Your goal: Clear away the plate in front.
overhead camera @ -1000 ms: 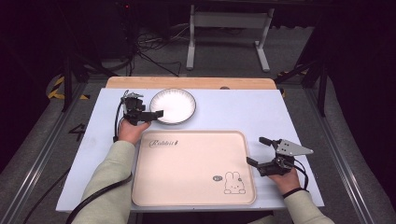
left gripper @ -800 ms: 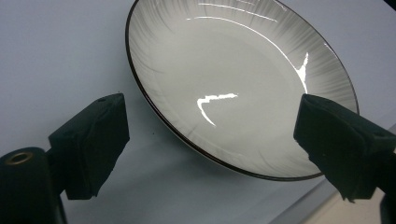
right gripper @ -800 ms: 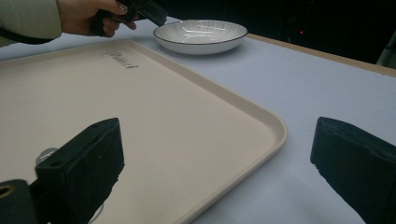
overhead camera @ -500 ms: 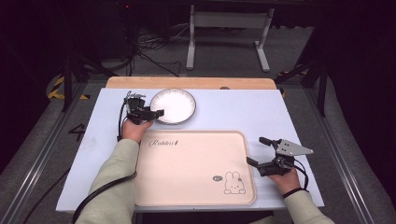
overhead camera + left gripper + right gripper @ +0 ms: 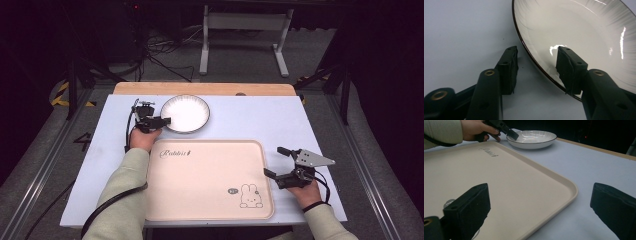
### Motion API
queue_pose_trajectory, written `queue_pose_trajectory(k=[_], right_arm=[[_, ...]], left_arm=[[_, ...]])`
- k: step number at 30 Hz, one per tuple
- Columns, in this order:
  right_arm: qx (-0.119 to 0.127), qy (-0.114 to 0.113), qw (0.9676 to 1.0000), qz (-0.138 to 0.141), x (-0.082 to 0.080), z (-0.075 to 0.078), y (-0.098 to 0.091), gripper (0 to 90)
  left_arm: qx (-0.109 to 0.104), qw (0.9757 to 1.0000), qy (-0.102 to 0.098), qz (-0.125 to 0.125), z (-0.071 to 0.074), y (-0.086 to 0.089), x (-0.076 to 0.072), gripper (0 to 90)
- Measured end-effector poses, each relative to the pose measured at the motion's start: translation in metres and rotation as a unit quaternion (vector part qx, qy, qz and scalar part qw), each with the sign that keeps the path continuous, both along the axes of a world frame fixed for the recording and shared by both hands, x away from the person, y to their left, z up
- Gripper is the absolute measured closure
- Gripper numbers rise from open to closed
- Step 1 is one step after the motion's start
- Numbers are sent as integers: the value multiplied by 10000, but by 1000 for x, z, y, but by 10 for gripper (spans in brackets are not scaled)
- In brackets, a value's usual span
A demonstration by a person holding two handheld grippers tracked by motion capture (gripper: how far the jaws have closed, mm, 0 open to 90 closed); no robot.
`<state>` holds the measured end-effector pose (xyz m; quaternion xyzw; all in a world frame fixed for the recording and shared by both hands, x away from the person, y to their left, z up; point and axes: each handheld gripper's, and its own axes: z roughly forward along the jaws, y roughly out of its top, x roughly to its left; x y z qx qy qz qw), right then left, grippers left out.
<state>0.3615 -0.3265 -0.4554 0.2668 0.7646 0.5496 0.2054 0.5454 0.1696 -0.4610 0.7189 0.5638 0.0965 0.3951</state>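
A: What is seen on the desk (image 5: 300, 120)?

B: A pale blue surface is seen, with a white ribbed plate (image 5: 186, 113) set toward the far side, left of centre. A beige tray (image 5: 207, 180) with a printed rabbit at its near right corner is laid nearer the person, just apart from the plate.

A: How is the left gripper (image 5: 159, 121) placed?

B: It is held at the plate's left rim. In the left gripper view the jaws are seen parted, one outside the dark rim over the bare desk, the other over the inside of the plate (image 5: 584, 37). The rim lies between them and is not yet pinched; a gap is visible on both sides.

A: And the right gripper (image 5: 275, 162)?

B: It is held at the tray's right edge, near the rabbit corner. Its jaws are spread wide, and nothing is gripped. In the right gripper view one jaw is seen over the tray (image 5: 499, 185) and the other over the desk beyond the raised lip, so the edge is straddled. Whether the tray is touched cannot be told.

A: Is the other hand seen from there?

B: Yes, the left hand (image 5: 475, 130) is seen far off beside the plate (image 5: 531, 138).
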Motion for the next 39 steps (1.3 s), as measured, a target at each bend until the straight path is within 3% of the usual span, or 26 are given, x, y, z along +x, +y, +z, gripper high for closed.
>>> queue_pose_trajectory(k=[3,6,9,12,13,15,23,25,39], right_arm=[[-30,-4,10000,2,0,0,0,38],[-21,-3,10000,10,0,0,0,38],[-27,8,10000,11,0,0,0,39],[-29,11,10000,15,0,0,0,39],[-29,11,10000,15,0,0,0,39],[-29,12,10000,16,0,0,0,40],[-45,20,10000,23,0,0,0,42],[-35,16,10000,37,0,0,1,44],[-95,-4,9999,63,0,0,2,53]], left_arm=[[-111,9998,51,158,0,0,0,552],[-224,9996,88,160,-1,3,1,557],[-115,9997,96,174,0,1,1,572],[-252,9992,192,227,1,1,2,612],[-325,9992,221,116,1,2,3,612],[-466,9980,373,196,1,3,4,656],[-682,9954,577,356,2,4,6,693],[-777,9936,662,484,2,4,6,709],[-907,9905,702,759,4,1,5,750]])
